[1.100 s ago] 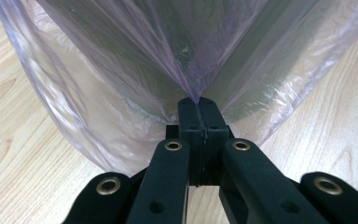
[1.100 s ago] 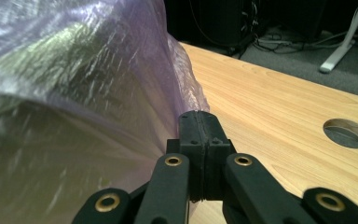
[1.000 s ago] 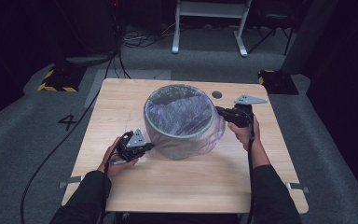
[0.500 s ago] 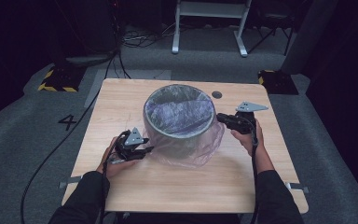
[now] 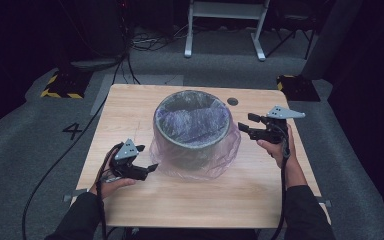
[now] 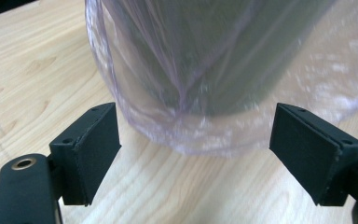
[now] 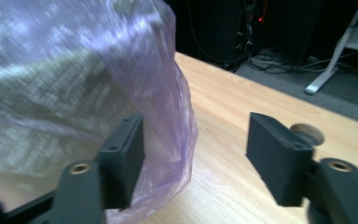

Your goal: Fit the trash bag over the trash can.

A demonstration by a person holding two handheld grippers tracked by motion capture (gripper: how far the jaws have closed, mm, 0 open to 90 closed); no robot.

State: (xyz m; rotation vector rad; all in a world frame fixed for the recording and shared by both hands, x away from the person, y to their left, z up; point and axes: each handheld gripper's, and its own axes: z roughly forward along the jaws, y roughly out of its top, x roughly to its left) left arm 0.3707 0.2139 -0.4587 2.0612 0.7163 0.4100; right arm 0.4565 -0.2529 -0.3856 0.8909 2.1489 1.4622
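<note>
My left gripper [image 5: 145, 159] has its jaws wide apart and empty, low over the table [image 5: 130, 107], aimed at the slack bag [image 6: 205, 135] bulging at the bin's foot; the plastic lies just beyond the pads [image 6: 98, 144], not touching. My right gripper [image 5: 246, 125] is likewise spread, empty, beside the bin's right side, one pad [image 7: 126, 154] just against the loose film, whether in contact I cannot tell. The bin [image 5: 192, 131] stands upright mid-table, bag lining it and folded down over its rim.
</note>
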